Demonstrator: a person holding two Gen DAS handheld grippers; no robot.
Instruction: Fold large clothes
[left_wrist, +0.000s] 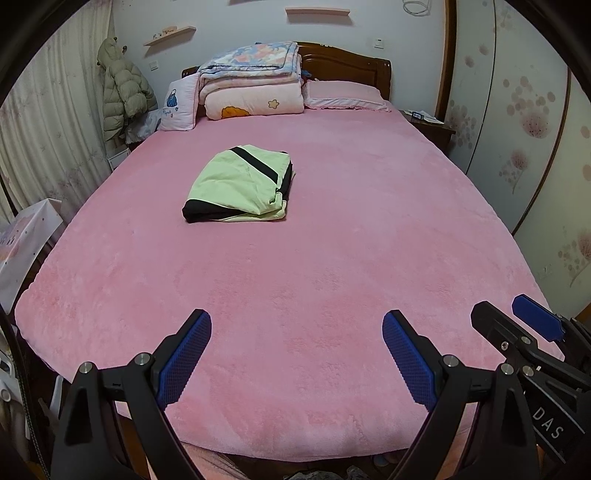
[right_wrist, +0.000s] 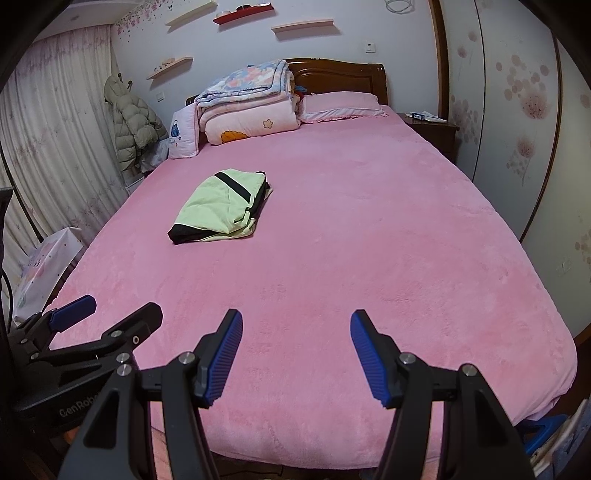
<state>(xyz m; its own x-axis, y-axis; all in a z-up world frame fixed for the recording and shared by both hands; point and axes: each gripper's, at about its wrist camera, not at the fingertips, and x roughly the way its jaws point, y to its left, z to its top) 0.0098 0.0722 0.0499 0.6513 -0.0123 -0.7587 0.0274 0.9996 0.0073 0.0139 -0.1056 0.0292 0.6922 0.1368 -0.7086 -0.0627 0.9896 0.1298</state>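
Note:
A light green garment with black bands (left_wrist: 240, 184) lies folded into a compact bundle on the pink bed cover (left_wrist: 314, 277), left of the middle; it also shows in the right wrist view (right_wrist: 219, 206). My left gripper (left_wrist: 297, 325) is open and empty, held above the foot of the bed, well short of the garment. My right gripper (right_wrist: 296, 325) is open and empty beside it, also over the foot of the bed (right_wrist: 332, 277). Each gripper shows at the edge of the other's view, the right one (left_wrist: 524, 325) and the left one (right_wrist: 110, 317).
Folded quilts (left_wrist: 255, 85) and pillows (left_wrist: 345, 96) are stacked at the wooden headboard. A puffer coat (left_wrist: 123, 92) hangs at the left by the curtain. A nightstand (left_wrist: 432, 125) stands at the right, next to the wardrobe doors. A white box (left_wrist: 26, 243) sits left of the bed.

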